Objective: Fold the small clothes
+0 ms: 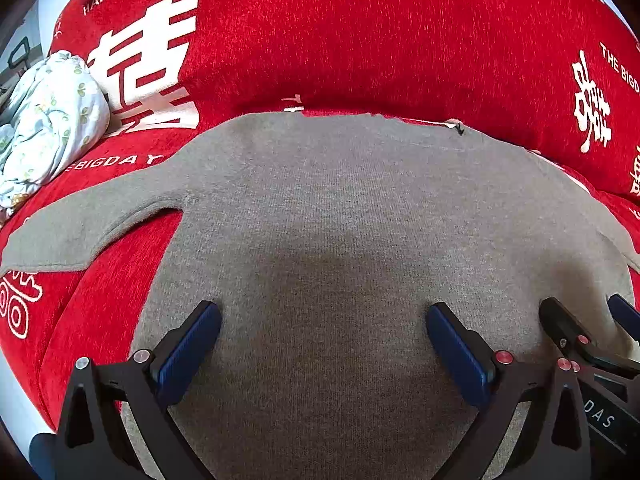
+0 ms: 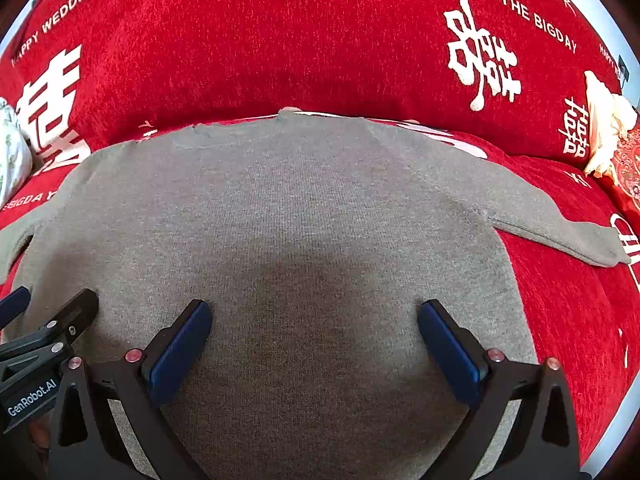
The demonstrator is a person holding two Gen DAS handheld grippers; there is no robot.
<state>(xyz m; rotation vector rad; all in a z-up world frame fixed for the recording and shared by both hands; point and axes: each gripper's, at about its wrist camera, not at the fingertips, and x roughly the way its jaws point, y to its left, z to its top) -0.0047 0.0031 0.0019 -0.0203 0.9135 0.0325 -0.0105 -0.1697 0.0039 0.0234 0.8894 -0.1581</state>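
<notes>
A small grey knit sweater (image 1: pixel 340 208) lies spread flat on the red sofa seat, its collar toward the backrest. Its left sleeve (image 1: pixel 80 220) reaches out to the left; its right sleeve (image 2: pixel 560 228) reaches out to the right. My left gripper (image 1: pixel 324 344) is open and empty, just above the sweater's lower body. My right gripper (image 2: pixel 314 340) is open and empty beside it, over the same lower body (image 2: pixel 320 220). The right gripper's fingers (image 1: pixel 560 324) show at the left wrist view's right edge, and the left gripper's fingers (image 2: pixel 76 312) at the right wrist view's left edge.
The sofa has a red cover (image 1: pixel 360 40) with white characters and lettering. A crumpled pale floral garment (image 1: pixel 52 120) lies at the far left of the seat. A cream and red cloth item (image 2: pixel 608 136) sits at the far right against the backrest.
</notes>
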